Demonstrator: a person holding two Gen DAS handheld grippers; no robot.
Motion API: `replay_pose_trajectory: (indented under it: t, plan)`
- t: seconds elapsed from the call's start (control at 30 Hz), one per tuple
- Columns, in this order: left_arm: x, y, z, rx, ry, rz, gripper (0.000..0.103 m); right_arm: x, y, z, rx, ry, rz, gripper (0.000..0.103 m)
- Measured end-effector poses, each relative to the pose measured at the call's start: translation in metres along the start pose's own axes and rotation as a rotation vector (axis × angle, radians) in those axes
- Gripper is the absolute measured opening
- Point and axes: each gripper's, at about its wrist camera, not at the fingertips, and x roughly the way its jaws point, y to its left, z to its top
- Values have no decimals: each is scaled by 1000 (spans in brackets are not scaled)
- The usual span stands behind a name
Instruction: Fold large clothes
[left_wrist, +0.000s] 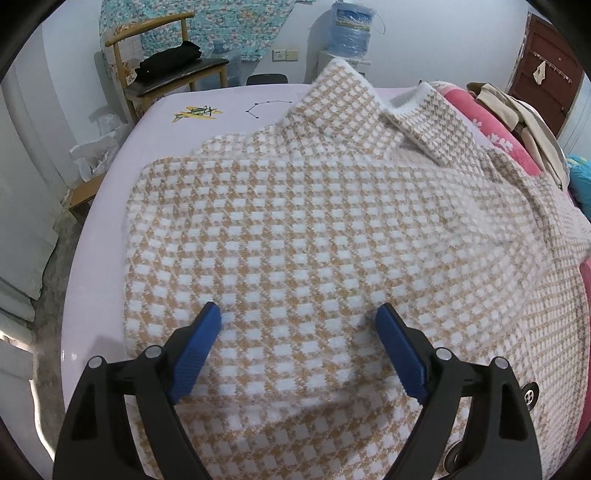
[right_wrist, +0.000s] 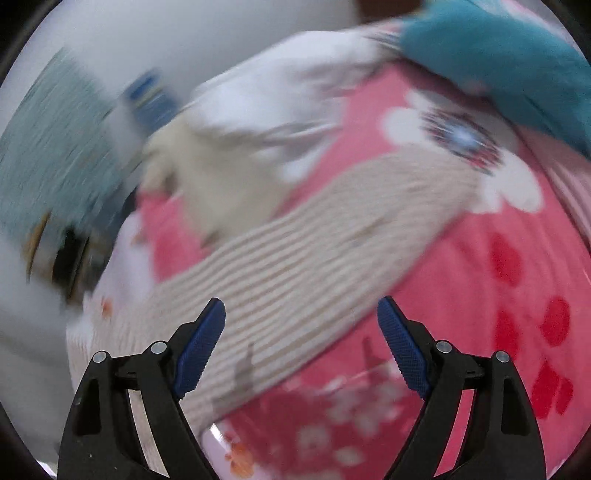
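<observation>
A large tan-and-white checked knit garment (left_wrist: 314, 221) lies spread over the lilac bed (left_wrist: 92, 266). One sleeve with a white cuff (left_wrist: 424, 110) is folded across its far right side. My left gripper (left_wrist: 297, 317) is open and empty, just above the garment's near part. In the blurred right wrist view, my right gripper (right_wrist: 301, 314) is open and empty over a strip of the checked garment (right_wrist: 314, 251) that lies on a pink flowered blanket (right_wrist: 480, 295).
A pile of pink, beige and teal clothes (left_wrist: 517, 122) sits at the bed's right side. A wooden chair (left_wrist: 166, 70) with dark clothing stands behind the bed, beside a water bottle (left_wrist: 351, 29). White bags (left_wrist: 96, 147) lie on the floor at left. A teal cloth (right_wrist: 498, 55) lies above the pink blanket.
</observation>
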Motion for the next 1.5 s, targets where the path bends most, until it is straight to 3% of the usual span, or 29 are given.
replay_pose_trajectory:
  t: [0.13, 0.37, 0.7, 0.77, 0.87, 0.97, 1.2, 1.5]
  plan:
    - [0, -1, 0, 3, 0, 2, 85, 6, -45, 24, 147, 5, 16, 79]
    - [1, -2, 1, 2, 4, 4, 86, 36, -67, 46, 238, 28, 21, 70]
    - [3, -3, 2, 11, 9, 14, 86, 66, -68, 54, 231, 12, -29, 52]
    - [3, -3, 2, 14, 10, 15, 87, 65, -64, 52, 201, -2, -54, 43]
    - [4, -3, 2, 17, 11, 14, 87, 57, -57, 48, 157, -30, -56, 28]
    - [4, -3, 3, 24, 11, 14, 87, 45, -49, 43, 130, -69, -66, 23]
    - [4, -4, 2, 26, 13, 13, 87, -10, -19, 34, 23, -193, -93, 20]
    - [5, -4, 3, 30, 16, 8, 87, -86, 54, 18, -185, -365, -80, 19]
